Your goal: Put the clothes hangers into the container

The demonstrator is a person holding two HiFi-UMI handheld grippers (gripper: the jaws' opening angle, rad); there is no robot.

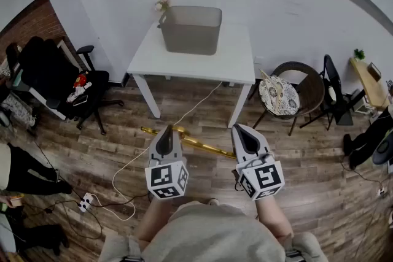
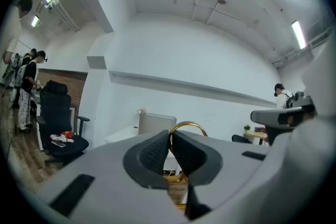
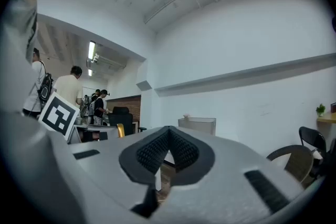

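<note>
Hanger-carrying step in hand, judging by the layout. Facing one white table [image 1: 236, 67] well ahead across the wooden floor [image 1: 319, 156], and on it, toward the back, one grey container [image 1: 191, 30]. Holding one gold hanger [image 1: 202, 145] low and slantwise over the floor, just in front of the two grippers and well apart from the container. Clamping the gold wire of its hook in the left gripper [image 1: 168, 131], plainly so in the left gripper view. Pressing the right gripper [image 1: 239, 131] closed, with nothing showing in its bite in the right gripper view; touching the hanger's far end or not, impossible to tell from the head view. Next, probably: walking up to the table, raising the hanger above the container's rim, then spreading the left jaws to drop it inside. Finding no other hangers anywhere in view.
</note>
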